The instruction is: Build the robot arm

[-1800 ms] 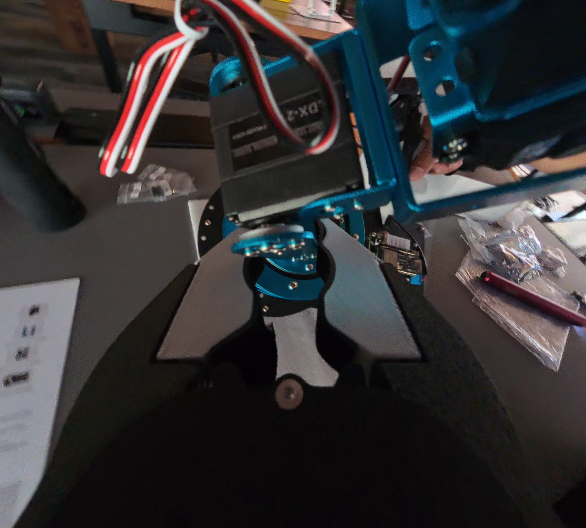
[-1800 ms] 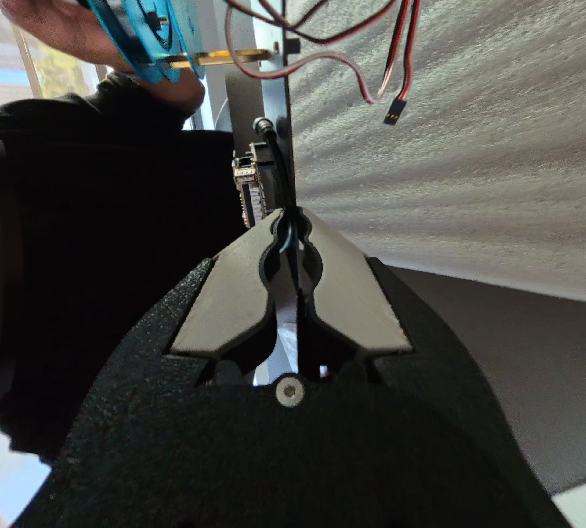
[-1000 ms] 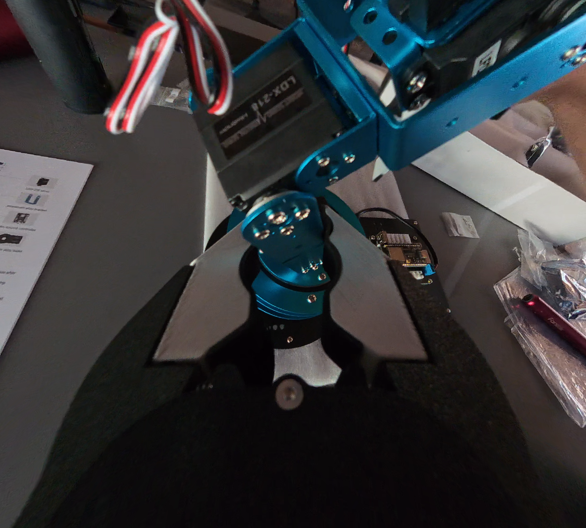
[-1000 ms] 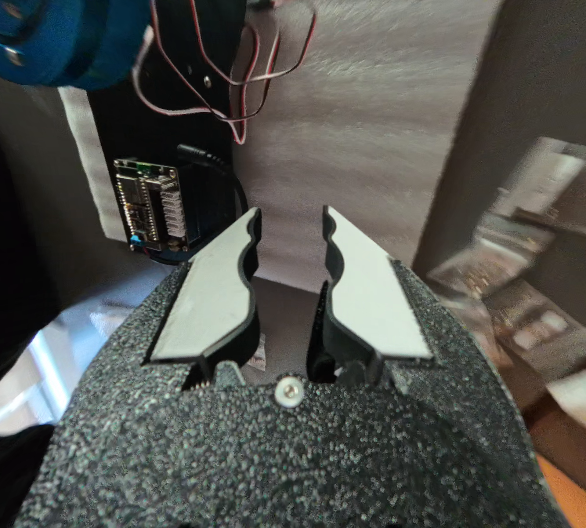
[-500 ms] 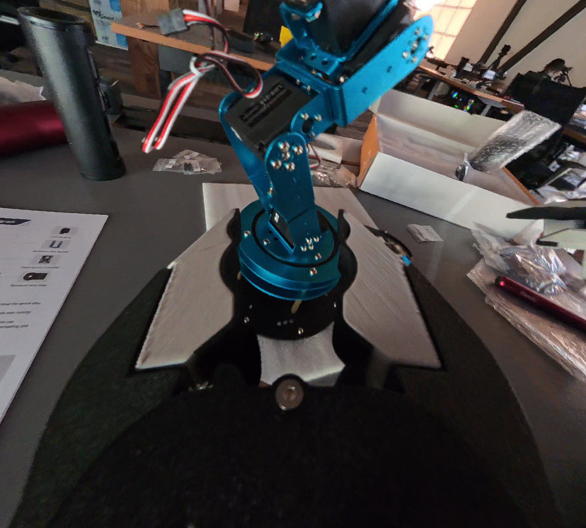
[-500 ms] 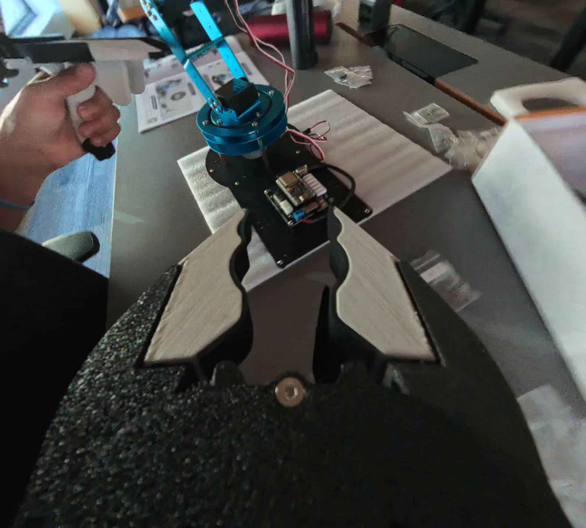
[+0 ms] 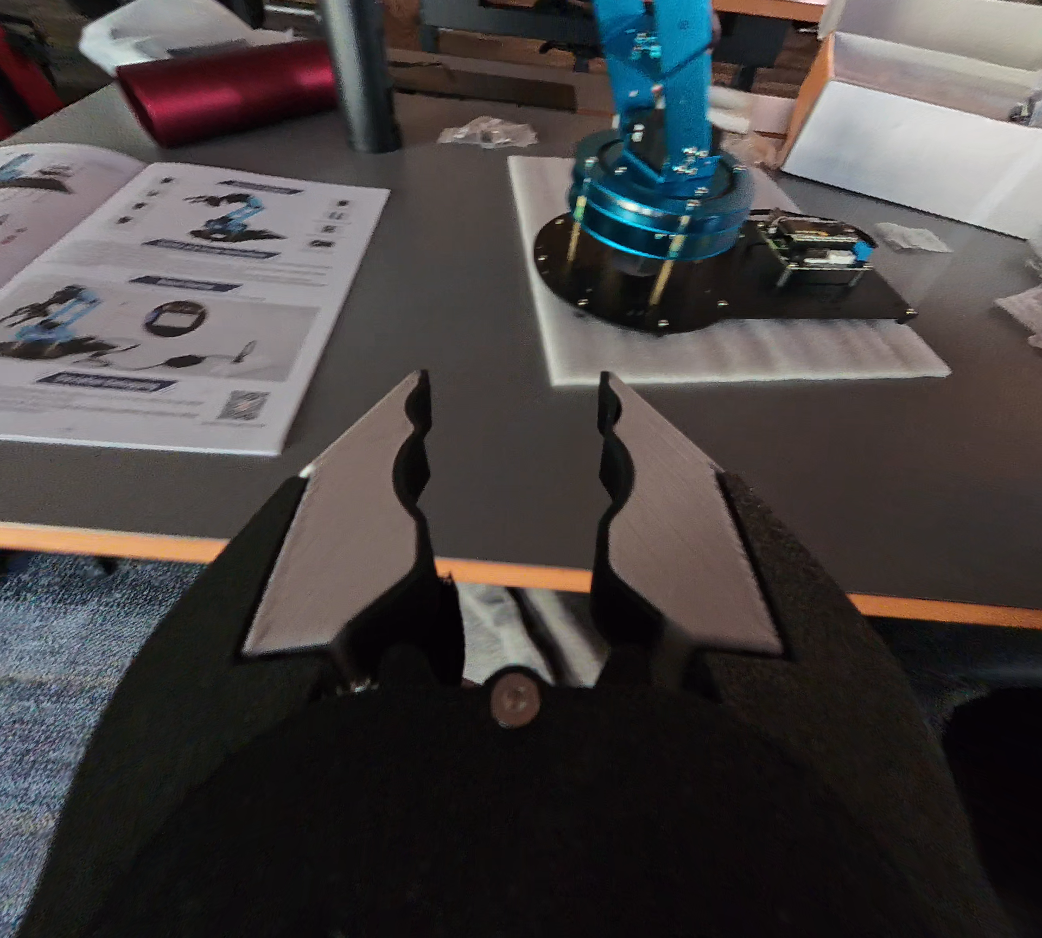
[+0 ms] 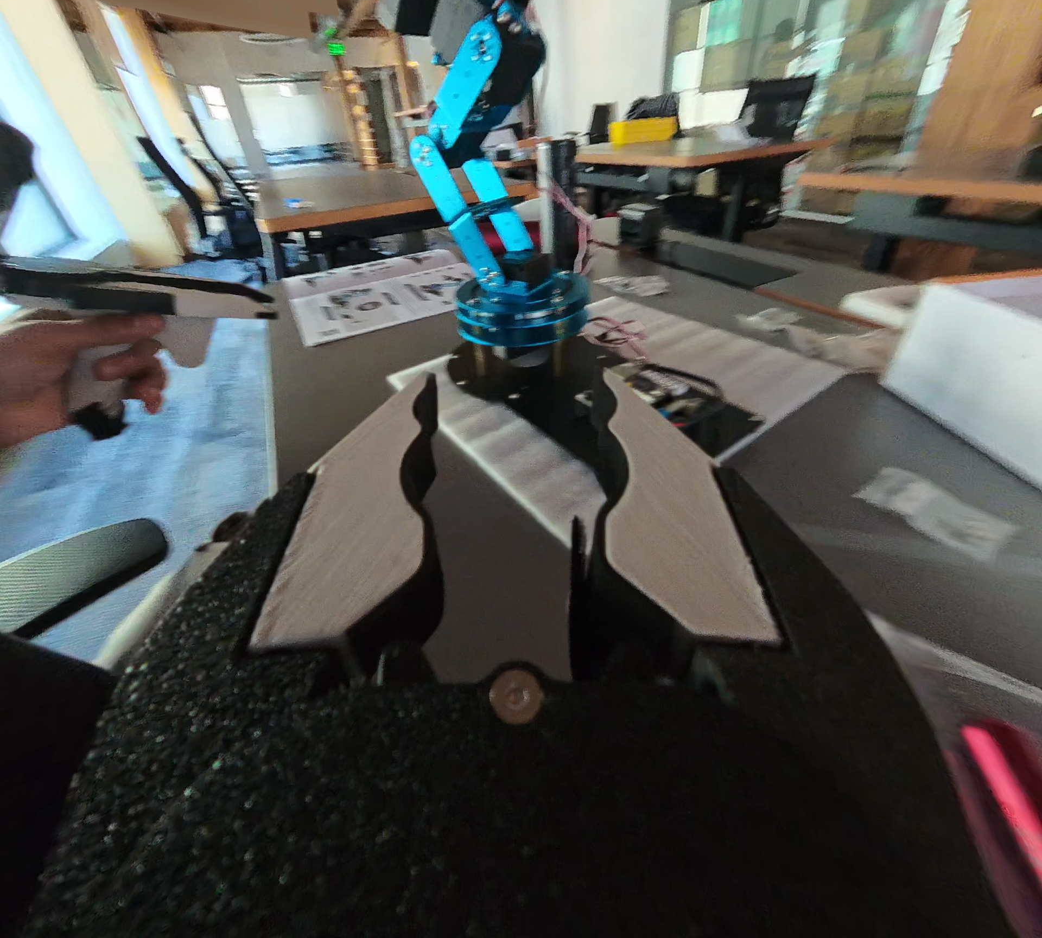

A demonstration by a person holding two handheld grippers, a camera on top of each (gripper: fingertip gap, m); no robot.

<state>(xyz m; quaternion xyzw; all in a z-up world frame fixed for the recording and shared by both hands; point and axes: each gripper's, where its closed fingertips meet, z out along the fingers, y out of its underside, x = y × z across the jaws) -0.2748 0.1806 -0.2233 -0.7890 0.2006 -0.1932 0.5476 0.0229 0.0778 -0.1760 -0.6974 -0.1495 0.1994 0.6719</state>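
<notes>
A small blue metal robot arm [image 7: 654, 82] stands upright on a round blue turntable [image 7: 654, 212], fixed to a black base plate [image 7: 789, 296] that rests on a white foam sheet [image 7: 733, 353] on the dark table. It also shows in the right wrist view [image 8: 479, 133]. A circuit board [image 7: 812, 246] sits on the plate's right end. My left gripper [image 7: 513, 387] is open and empty, back over the table's front edge. My right gripper [image 8: 516, 392] is open and empty, just short of the foam sheet [image 8: 507, 437]. The left gripper, held in a hand, shows at the left of the right wrist view [image 8: 169, 302].
An open instruction booklet [image 7: 169, 291] lies at the left. Behind it are a red cylinder [image 7: 225, 88] lying flat and a dark upright post [image 7: 349, 26]. A white open box [image 7: 925, 122] stands at the right. Small plastic bags [image 7: 488, 136] lie scattered about. The black base plate [image 7: 789, 296] lies around 20 cm away from my right fingertips. Look for it in the right wrist view [image 8: 557, 419] too.
Both grippers have let go of the blue arm's base and pulled back toward the table's front edge. The arm now stands upright on the foam sheet. Both jaws have opened.
</notes>
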